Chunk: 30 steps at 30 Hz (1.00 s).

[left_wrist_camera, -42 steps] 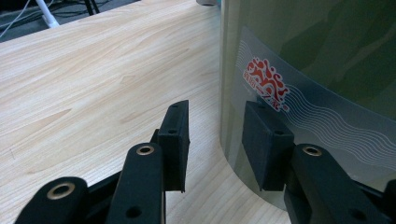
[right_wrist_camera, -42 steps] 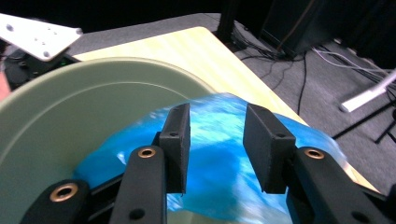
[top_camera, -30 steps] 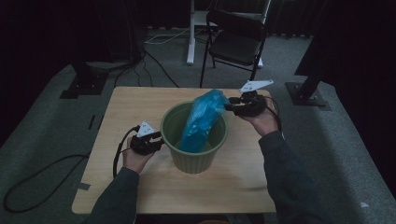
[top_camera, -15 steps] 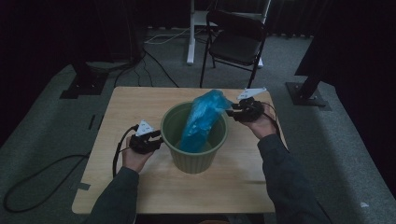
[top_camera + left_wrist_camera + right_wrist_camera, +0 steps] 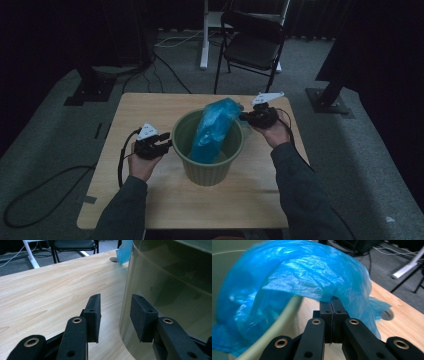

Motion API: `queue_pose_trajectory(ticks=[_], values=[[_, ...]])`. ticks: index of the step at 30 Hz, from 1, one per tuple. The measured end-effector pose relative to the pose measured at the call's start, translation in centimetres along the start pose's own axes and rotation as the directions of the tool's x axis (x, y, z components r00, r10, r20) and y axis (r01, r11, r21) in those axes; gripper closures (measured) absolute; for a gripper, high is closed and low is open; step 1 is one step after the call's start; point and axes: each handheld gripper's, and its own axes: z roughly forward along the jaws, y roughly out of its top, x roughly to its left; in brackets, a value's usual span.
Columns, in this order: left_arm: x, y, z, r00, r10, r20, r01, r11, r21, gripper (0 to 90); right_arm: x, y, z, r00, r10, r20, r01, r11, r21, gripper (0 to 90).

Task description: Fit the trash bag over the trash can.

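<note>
A green plastic bin [image 5: 210, 167] stands in the middle of the wooden table [image 5: 145, 107]. A blue plastic bag [image 5: 212, 127] hangs half inside it, its top pulled over the right rim. My right gripper [image 5: 246, 116] is shut on the bag's edge [image 5: 322, 296], just above the bin's rim [image 5: 284, 315]. My left gripper [image 5: 167, 145] is open at the bin's left side. In the left gripper view its jaws stand apart, close against the bin's wall [image 5: 170, 287], with nothing between them [image 5: 115, 317].
A black folding chair [image 5: 252, 42] stands behind the table, beside a white desk leg [image 5: 204, 35]. Cables [image 5: 150, 60] run over the grey carpet. A round cable hole [image 5: 387, 314] is in the tabletop near the far right corner.
My right gripper has dropped a little toward the bin's rim, bringing the bag's top lower. The left gripper has stayed beside the bin.
</note>
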Motion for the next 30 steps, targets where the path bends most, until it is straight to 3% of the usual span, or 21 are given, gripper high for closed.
queue_pose_trajectory(ticks=[9, 27, 30], values=[[-0.6, 0.5, 0.2, 0.9993, 0.019, 0.033, -0.018, 0.9998, -0.002, 61.7, 0.8, -0.1, -1.0, 0.9977, -0.013, -0.066, 0.012, 1.0, -0.014, 90.0], [-1.8, 0.2, -0.7, 0.9971, 0.043, 0.062, -0.043, 0.9991, 0.004, 62.7, 1.8, -0.8, -2.7, 0.9938, -0.02, -0.109, 0.02, 1.0, 0.006, 90.0], [-1.7, 0.4, -0.9, 0.9978, 0.042, 0.051, -0.042, 0.9991, -0.003, 61.8, 1.9, -0.6, -3.0, 0.9952, -0.036, -0.091, 0.036, 0.999, -0.003, 90.0]])
